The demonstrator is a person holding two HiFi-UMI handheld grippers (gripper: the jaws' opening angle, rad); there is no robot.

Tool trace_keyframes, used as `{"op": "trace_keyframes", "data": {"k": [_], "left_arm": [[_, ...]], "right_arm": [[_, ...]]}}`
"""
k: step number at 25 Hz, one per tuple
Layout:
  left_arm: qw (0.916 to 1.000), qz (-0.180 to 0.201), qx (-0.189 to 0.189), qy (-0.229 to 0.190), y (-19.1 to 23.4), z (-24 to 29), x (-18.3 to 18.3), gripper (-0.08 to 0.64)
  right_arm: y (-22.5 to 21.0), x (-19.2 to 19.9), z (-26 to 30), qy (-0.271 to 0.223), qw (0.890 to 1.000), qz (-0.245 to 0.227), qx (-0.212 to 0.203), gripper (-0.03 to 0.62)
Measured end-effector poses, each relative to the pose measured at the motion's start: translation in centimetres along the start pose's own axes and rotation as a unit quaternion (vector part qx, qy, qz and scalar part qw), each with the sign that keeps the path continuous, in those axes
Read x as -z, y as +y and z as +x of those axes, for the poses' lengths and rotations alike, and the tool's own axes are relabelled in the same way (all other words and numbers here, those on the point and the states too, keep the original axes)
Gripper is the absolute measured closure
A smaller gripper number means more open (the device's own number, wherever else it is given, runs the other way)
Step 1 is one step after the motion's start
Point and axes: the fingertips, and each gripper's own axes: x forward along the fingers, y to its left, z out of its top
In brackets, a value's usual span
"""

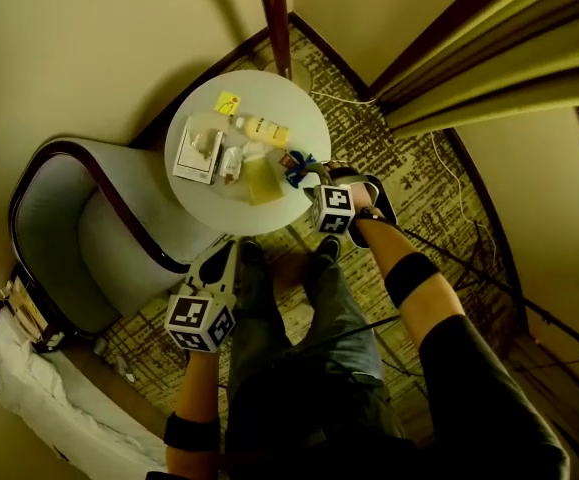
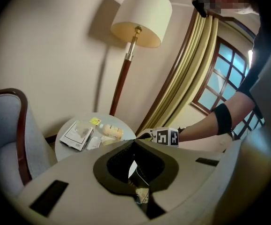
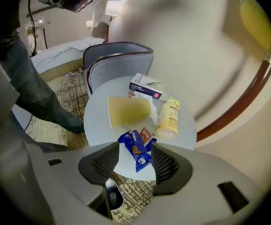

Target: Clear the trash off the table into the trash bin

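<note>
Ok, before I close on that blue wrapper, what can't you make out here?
- Trash bin: in none of the three views.
- Blue wrapper: head view, partly behind the right gripper; pad contact unclear.
- White box print: too small in every view.
- Small packets beside it: too small to identify.

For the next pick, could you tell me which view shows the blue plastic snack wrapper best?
The right gripper view: the blue plastic snack wrapper lies close, unobstructed. The head view shows it small; the left gripper view doesn't show it.
</note>
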Motion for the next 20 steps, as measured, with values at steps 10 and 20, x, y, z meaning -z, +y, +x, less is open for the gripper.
{"op": "trace_keyframes", "data": {"k": [10,20], "left_arm": [[0.9989,-0.035,-0.03,0.001,1.8,1.1,2.7,0.56],[0.9982,-0.044,-0.04,0.009,2.5,1.2,3.6,0.56]], "right_arm": [[0.6,0.8,4.5,0.018,0.994,-0.1,-0.043,0.36],[1.3,2.0,6.5,0.033,0.993,-0.09,-0.062,0.501]]}}
